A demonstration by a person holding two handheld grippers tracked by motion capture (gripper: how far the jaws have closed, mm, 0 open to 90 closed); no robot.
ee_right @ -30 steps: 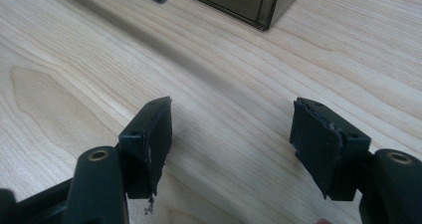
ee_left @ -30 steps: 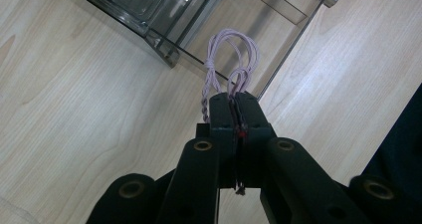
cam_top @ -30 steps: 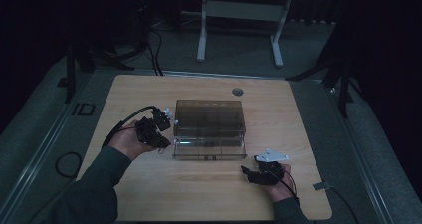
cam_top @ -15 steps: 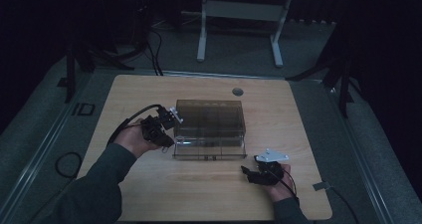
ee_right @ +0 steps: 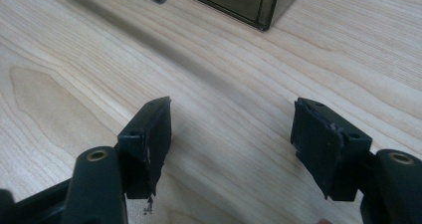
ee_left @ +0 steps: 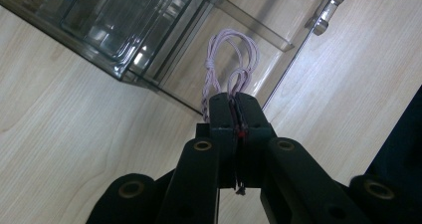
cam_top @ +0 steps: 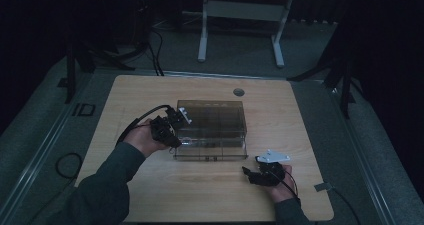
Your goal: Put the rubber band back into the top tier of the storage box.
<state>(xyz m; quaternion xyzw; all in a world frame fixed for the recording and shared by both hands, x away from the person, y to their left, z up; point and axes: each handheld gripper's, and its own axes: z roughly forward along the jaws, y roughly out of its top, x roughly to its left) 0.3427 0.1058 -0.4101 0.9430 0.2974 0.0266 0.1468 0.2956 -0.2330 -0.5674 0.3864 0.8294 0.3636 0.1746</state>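
Pale wood-grain counter (cam_top: 150,195) carries 1 clear, smoky plastic drawer box (cam_top: 212,130), rectangular with glossy walls. Left claw (ee_left: 234,102) is clamped tight on 1 thin lilac twisted cord (ee_left: 226,59), looped and knotted, held just in front of the box's open drawer. Right claw (ee_right: 231,129) gapes wide over bare counter, 2 matte black pads apart.

Wooden table (cam_top: 150,95) — round grey grommet (cam_top: 239,92) near far edge, right of centre. Small grey tab (cam_top: 323,187) at near right corner. Beyond far edge — white desk frame (cam_top: 240,15) on floor.
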